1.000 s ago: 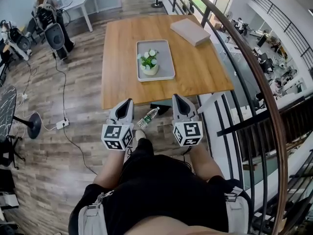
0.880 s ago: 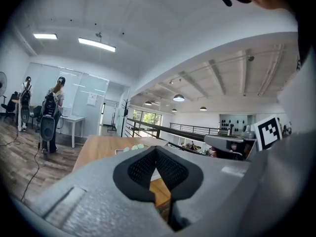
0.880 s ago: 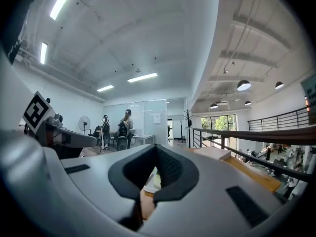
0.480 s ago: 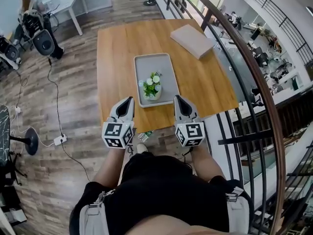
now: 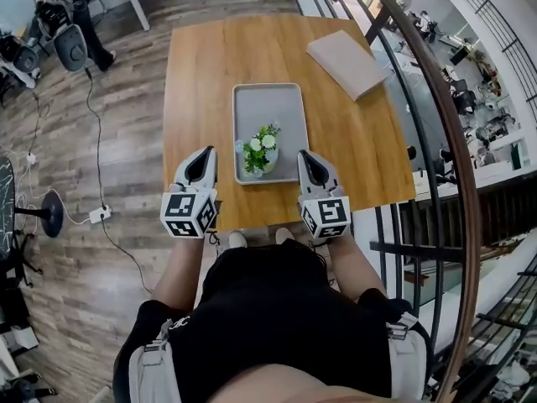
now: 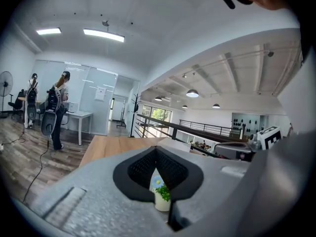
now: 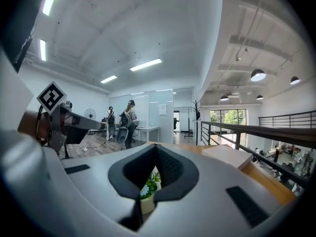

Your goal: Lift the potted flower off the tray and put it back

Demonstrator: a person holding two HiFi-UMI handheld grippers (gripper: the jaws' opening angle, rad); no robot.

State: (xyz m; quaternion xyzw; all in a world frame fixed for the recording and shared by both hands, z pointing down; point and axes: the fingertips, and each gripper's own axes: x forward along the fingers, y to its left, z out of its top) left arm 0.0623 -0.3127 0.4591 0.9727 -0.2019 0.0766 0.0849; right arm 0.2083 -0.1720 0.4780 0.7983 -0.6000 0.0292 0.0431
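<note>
A small white pot with green leaves and white flowers [image 5: 258,154] stands upright at the near end of a grey tray [image 5: 270,107] on a wooden table [image 5: 201,74]. My left gripper [image 5: 204,154] hovers over the table's near edge, just left of the tray. To the tray's right my right gripper [image 5: 305,157] mirrors it, so the pot sits between the two, touched by neither. Both are shut with nothing held. The pot [image 6: 161,195] shows through the left gripper [image 6: 156,150] in the left gripper view. It [image 7: 147,191] also shows behind the right gripper [image 7: 156,148].
A flat beige box [image 5: 348,54] lies at the table's far right corner. A dark metal railing [image 5: 424,116] runs close along the table's right side. On the floor to the left are a cable with a power strip [image 5: 99,215] and a fan base [image 5: 46,217]. A person stands by chairs [image 5: 71,36] far left.
I have walked up to the table. The tray and pot now lie much nearer, and both grippers have come from short of the table edge to either side of the pot.
</note>
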